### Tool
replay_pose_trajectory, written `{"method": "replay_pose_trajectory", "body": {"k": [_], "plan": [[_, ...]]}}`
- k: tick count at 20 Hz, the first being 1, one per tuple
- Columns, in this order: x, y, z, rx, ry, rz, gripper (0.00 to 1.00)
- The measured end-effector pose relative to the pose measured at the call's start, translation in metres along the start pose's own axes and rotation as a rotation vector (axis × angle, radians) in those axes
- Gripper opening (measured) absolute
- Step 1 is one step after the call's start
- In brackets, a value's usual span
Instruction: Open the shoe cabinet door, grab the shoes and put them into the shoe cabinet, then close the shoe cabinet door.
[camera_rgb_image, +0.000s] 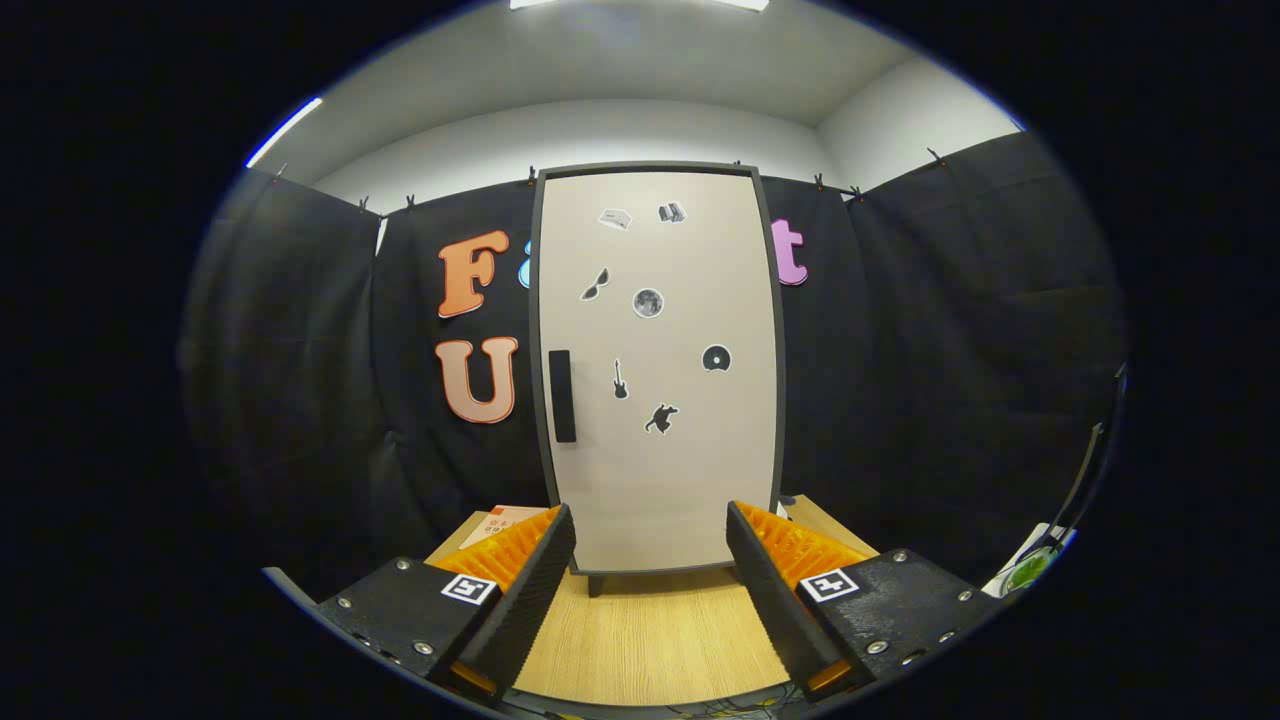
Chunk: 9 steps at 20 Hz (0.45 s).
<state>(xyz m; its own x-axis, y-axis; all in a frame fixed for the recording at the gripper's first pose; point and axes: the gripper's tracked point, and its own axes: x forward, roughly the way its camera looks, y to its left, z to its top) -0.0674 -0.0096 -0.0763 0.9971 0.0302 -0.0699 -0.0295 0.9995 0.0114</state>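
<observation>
Pale wood grain covers the worktop (650, 640), seen from the gripper view between and beyond the two fingers.

Tool (650, 560): fingers spread wide, nothing between them, pads facing each other across a bare stretch of worktop. Both fingers sit low and well short of the cabinet.

Shoe cabinet (660, 370): stands upright on the worktop straight ahead of the fingers, backed against the black cloth wall. Cabinet door (690, 480) is shut, flush inside a dark frame. Door face is a light beige. A dark vertical handle (563, 396) sits on the door's left edge, about mid-height. Small stickers (648, 302) are scattered over the upper and middle door (a guitar shape, sunglasses, a disc, a round grey one, a few others too small to make out). One short dark foot (596, 585) shows under the cabinet's lower left corner, resting on the wood.

Left of the cabinet base, just behind the left finger, an orange-and-white flat item (500, 522) lies on the worktop; I cannot tell what it is.

Far right, past the right finger, a green and white object (1030, 568) shows beside a thin dark stand (1085, 480); too distorted to identify.

Above the cloth, plain white walls and ceiling.
</observation>
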Motion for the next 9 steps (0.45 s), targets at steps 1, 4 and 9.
{"method": "replay_pose_trajectory", "body": {"k": [1, 4, 9], "plan": [[-0.008, 0.000, -0.001, -0.004, -0.002, 0.003, 0.95], [-0.024, 0.000, 0.001, -0.019, -0.008, 0.009, 0.95], [-0.035, -0.002, 0.013, -0.030, -0.032, 0.015, 0.95]]}}
